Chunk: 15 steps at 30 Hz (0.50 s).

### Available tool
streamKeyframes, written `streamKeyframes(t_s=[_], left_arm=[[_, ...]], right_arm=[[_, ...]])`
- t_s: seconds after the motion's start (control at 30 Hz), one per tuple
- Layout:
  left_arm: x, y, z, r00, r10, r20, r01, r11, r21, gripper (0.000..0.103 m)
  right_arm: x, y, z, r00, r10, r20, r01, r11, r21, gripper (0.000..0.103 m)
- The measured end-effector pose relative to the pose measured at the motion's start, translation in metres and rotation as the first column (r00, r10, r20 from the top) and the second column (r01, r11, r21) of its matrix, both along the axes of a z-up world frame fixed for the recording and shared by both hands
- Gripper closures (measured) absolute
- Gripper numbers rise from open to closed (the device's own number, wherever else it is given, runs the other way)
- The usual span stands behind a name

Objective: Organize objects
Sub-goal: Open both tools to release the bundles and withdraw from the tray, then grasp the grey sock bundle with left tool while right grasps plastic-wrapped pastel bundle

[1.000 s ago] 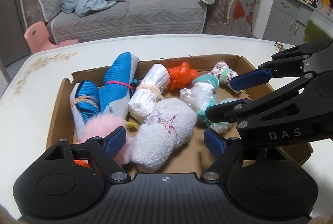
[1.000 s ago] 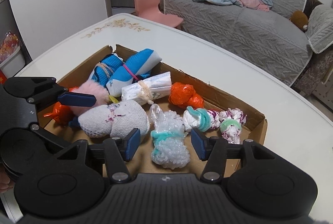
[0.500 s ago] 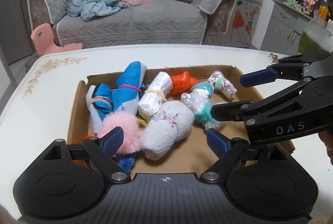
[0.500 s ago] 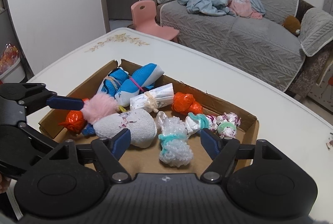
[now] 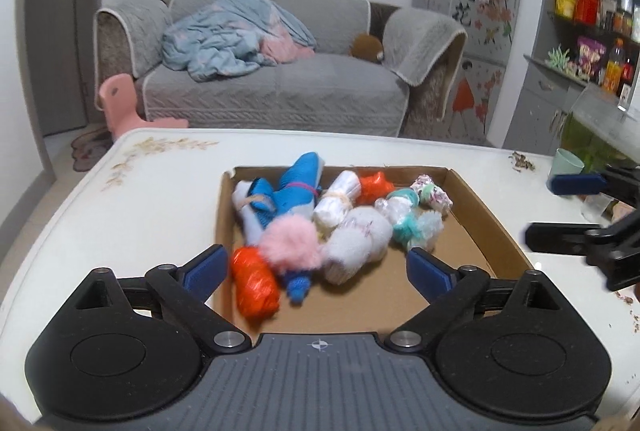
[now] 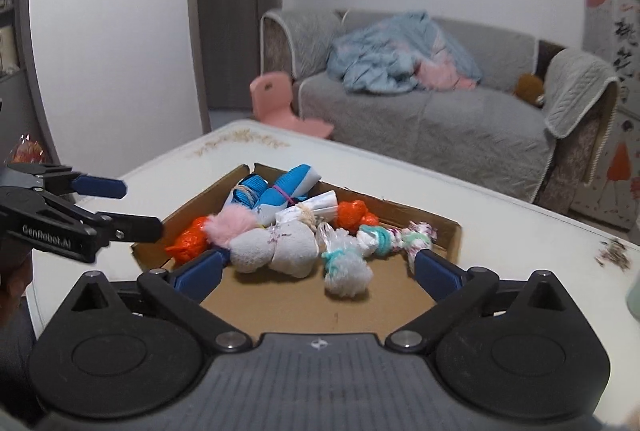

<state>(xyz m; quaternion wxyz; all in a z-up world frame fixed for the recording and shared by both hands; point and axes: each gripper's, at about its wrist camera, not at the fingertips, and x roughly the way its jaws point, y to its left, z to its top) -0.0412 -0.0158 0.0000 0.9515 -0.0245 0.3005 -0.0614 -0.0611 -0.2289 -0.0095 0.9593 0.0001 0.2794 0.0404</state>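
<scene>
Up above the near edge of the cardboard tray (image 5: 486,209), the left hand-held gripper (image 5: 316,269) hangs level and points toward the sofa (image 5: 276,87), its blue-padded fingers (image 5: 204,267) spread wide with nothing between them and touching nothing. Likewise, the right hand-held gripper (image 6: 318,269) is held over the tray's near side from the other corner, fingers (image 6: 438,271) wide apart and empty.

Each hand-held gripper appears in the other's view, off to the side of the tray and clear of it.

Inside the tray, which sits on the white counter (image 5: 132,207), the bundles lie crowded toward the far and left parts: an orange bundle (image 5: 254,281) nearest the left hand-held gripper, a pink fluffy ball (image 5: 292,245) touching it, a white sock roll (image 5: 356,245) just beside that, and a clear bag tied in teal (image 5: 416,229). Behind them lie blue rolled socks (image 5: 292,191), a white roll (image 5: 336,201), a second orange bundle (image 5: 374,187) and a small patterned bundle (image 5: 432,193).

A green cup (image 5: 566,165) stands on the counter, well apart from the tray.
</scene>
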Motion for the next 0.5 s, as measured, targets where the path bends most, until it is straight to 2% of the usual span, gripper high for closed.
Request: streamKeyframes(t_s=[0.13,0.27,0.4,0.5], left_arm=[[-0.028,0.009,-0.013,1.000,0.004,-0.001,-0.004,1.000,-0.019,0.004],[-0.054,0.009,-0.029,0.999,-0.009,0.037,0.008,1.000,0.014,0.003],[-0.081,0.005,-0.052,0.992,-0.098,0.080,0.095,0.995,0.040,0.003],[-0.092,-0.008,-0.068,0.977,-0.192,0.094,0.181,0.977,0.108,0.003]], right_arm=[[-0.031,0.004,-0.012,1.000,-0.031,0.006,0.031,0.999,0.026,0.001],[-0.059,0.004,-0.028,0.998,-0.047,0.033,0.044,0.996,0.074,0.000],[-0.069,-0.002,-0.053,0.998,-0.059,-0.017,0.061,0.988,0.142,0.001],[-0.067,-0.004,-0.073,0.994,-0.081,-0.069,0.090,0.987,0.135,0.001]])
